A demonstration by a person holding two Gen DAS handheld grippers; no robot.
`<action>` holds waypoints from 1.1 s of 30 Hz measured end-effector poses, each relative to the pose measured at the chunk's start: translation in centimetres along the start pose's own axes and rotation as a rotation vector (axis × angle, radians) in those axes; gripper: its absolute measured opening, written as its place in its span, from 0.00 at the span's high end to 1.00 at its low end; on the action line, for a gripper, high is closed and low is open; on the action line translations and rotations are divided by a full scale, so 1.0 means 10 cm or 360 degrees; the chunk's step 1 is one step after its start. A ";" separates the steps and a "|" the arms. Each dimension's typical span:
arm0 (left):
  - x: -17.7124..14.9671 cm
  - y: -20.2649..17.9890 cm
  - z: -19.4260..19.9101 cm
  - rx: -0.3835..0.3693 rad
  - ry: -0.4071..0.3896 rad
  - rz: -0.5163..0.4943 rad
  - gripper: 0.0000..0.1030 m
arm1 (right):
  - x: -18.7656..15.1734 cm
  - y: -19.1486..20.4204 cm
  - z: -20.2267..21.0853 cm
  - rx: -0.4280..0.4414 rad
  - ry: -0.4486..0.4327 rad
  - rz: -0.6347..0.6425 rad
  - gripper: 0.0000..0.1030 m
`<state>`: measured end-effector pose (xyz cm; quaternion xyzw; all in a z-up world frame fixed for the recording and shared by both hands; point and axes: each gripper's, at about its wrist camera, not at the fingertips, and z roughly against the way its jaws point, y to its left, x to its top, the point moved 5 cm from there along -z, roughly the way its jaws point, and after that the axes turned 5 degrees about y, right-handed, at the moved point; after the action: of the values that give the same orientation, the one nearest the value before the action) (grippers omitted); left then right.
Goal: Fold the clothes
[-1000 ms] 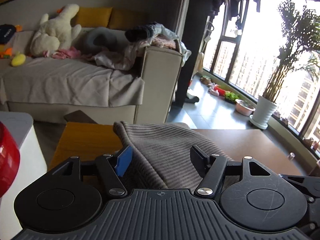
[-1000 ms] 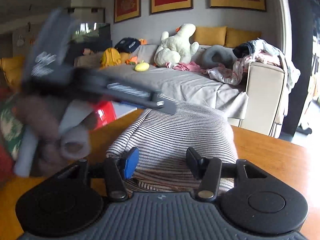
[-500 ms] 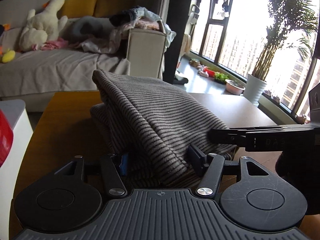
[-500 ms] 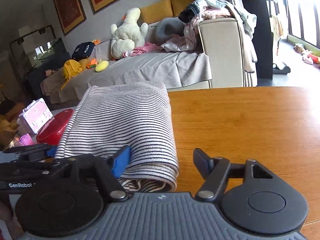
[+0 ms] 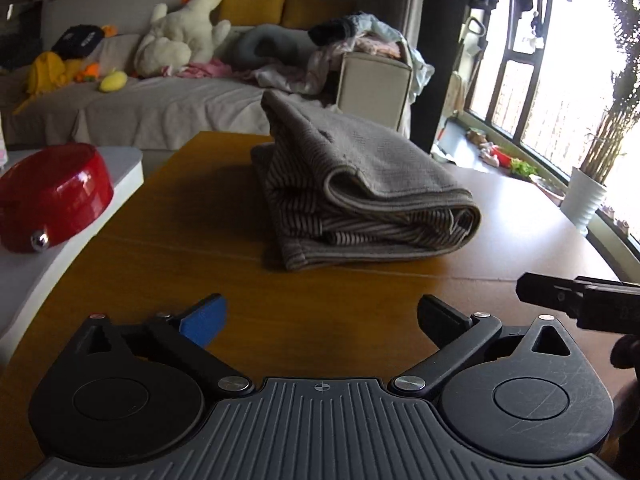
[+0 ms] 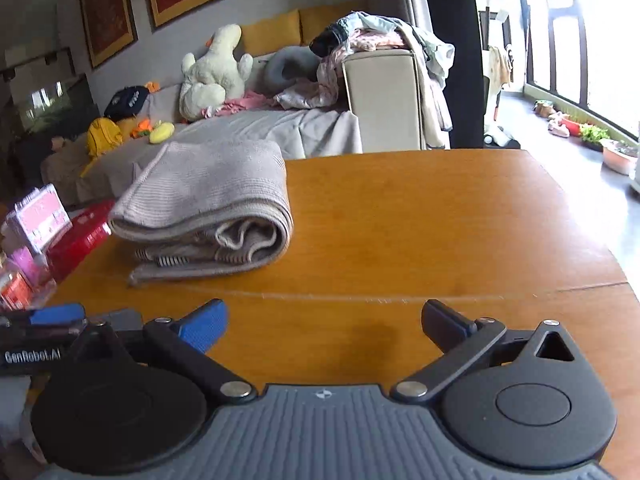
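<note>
Now folded grey striped knit garment (image 5: 360, 196) lying in a thick bundle on the wooden table (image 5: 180, 248), left gripper (image 5: 320, 316) spread wide and empty just short of it, right gripper (image 6: 324, 320) likewise released, red bowl (image 5: 52, 196) on white side table.

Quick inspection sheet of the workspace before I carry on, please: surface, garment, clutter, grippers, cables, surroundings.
Surface: wooden table, bare around the bundle.
Job's things: striped garment folded into a layered bundle, lying on the table, touched by neither gripper.
Clutter: red bowl on a white side surface; pink box beside it.
Grippers: left gripper open, empty; right gripper open, empty; both short of the bundle.
Cables: nothing seen.
Surroundings: sofa with plush toy and clothes pile; potted plant by the window.
</note>
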<state>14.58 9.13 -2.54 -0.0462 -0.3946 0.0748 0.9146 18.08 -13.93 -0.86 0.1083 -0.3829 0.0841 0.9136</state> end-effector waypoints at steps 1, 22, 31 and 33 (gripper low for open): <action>-0.02 -0.01 0.01 0.0018 0.0007 0.0000 0.00 | -0.03 -0.02 0.01 -0.0030 0.0023 -0.0010 0.00; -0.06 -0.10 -0.01 0.0206 0.0067 -0.0125 0.00 | -0.06 -0.01 -0.11 -0.0129 0.0107 0.0143 0.00; -0.05 -0.10 -0.01 0.0213 0.0067 -0.0118 0.00 | -0.07 0.00 -0.10 -0.0128 0.0109 0.0142 0.00; -0.05 -0.10 -0.01 0.0213 0.0067 -0.0118 0.00 | -0.07 0.00 -0.10 -0.0128 0.0108 0.0142 0.00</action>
<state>14.43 8.05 -2.83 0.0282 -0.3708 0.0661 0.9259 18.30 -13.69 -2.05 0.0514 -0.3591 0.1128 0.9250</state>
